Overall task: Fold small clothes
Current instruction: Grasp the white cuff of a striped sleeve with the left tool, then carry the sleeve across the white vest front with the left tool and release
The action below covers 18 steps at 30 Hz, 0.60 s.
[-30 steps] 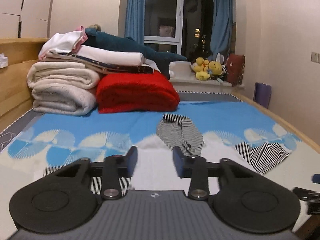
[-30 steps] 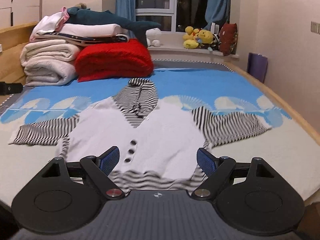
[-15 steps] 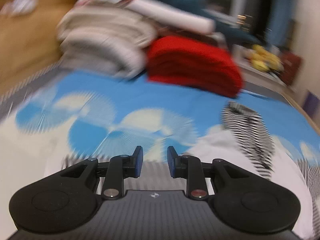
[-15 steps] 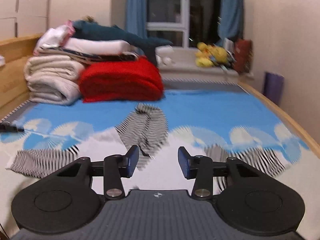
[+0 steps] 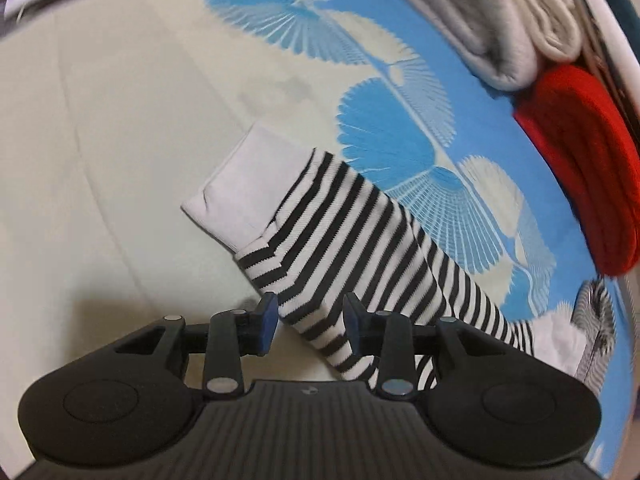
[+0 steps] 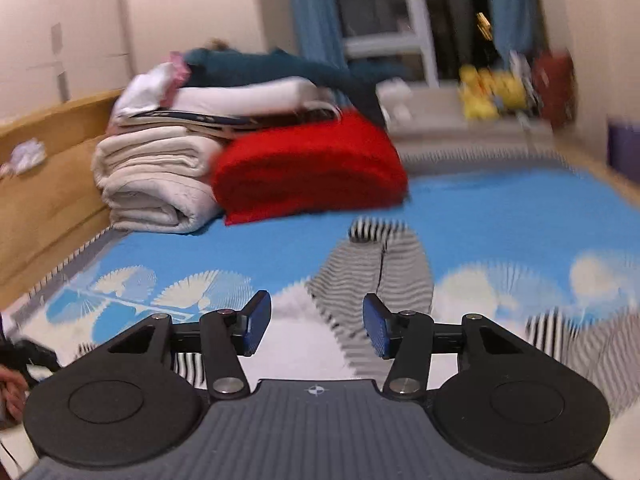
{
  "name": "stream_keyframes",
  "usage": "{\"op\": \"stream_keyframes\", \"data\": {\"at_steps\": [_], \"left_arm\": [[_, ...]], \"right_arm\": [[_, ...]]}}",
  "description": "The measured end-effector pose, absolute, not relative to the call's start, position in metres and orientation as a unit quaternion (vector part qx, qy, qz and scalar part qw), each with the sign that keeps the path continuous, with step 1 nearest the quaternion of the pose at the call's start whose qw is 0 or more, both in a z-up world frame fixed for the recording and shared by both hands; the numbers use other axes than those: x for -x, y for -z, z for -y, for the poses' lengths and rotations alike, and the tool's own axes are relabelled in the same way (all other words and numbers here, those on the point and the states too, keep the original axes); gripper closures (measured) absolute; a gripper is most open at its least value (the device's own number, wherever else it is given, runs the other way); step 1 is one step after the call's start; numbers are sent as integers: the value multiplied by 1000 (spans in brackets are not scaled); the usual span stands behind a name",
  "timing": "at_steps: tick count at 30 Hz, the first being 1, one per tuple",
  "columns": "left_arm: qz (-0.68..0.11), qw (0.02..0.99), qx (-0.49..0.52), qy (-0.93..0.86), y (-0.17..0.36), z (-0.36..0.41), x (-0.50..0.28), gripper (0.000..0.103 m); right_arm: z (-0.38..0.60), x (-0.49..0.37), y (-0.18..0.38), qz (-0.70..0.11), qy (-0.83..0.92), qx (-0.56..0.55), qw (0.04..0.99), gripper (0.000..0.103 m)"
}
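- The little top [image 6: 372, 276] lies flat on the bed [image 5: 100, 128], front up, with its hood toward the pile of blankets [image 6: 156, 176].
- Its striped sleeve [image 5: 360, 240] points out to my left side, and the white cuff [image 5: 244, 184] is at the far tip.
- I am at the step where I pick up that sleeve to fold it in over the body.
- My left gripper [image 5: 310, 322] points down at the sleeve. Its fingers [image 5: 267, 318] sit partly open, one on each side of the cloth. They have just been opening a bit. I see no pinch yet, so I think nothing is held.
- To do it well, I should go lower until both tips press into the bed, then squeeze so I catch both layers.
- I think a grab closer to the cuff would help, so the end does not flop.
- Then I should lift only a little and carry the sleeve straight across, so the body does not slide.
- My right gripper [image 6: 316, 324] hangs over the top's chest, near the hood. Its fingers are about half open with nothing between them, and they too have just been opening.
- It could press on the body to keep it in place while I fold.
- The red blanket [image 6: 308, 168] is well away, so it will not get in my way.
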<state>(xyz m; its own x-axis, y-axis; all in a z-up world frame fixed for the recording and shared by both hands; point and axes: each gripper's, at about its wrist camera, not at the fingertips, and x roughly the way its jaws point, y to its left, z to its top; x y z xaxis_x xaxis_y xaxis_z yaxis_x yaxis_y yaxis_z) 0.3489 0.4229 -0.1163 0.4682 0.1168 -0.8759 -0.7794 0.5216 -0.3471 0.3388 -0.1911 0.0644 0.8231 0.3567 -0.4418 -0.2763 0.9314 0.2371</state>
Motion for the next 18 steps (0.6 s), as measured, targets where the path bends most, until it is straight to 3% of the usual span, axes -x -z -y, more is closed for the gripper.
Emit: {"op": "stream_keyframes", "data": {"at_steps": [11,12,14,18], "left_arm": [[-439,726,398,-349,139,-421,-367,65],[-438,730,389,-352,140,-419,-370,68],[-447,738,354,-361,137,-409,-377,98],[-426,774,262,-389,109,-374,-394,99]], "right_arm": [[199,-359,-44,-275,-154,-72,946,50],[202,-360,-43,-280,-151,-72,945,50],[207,-364,-40,-288,-142,-73,944,50],[219,-372,-34,-306,-119,-64,942,50]]}}
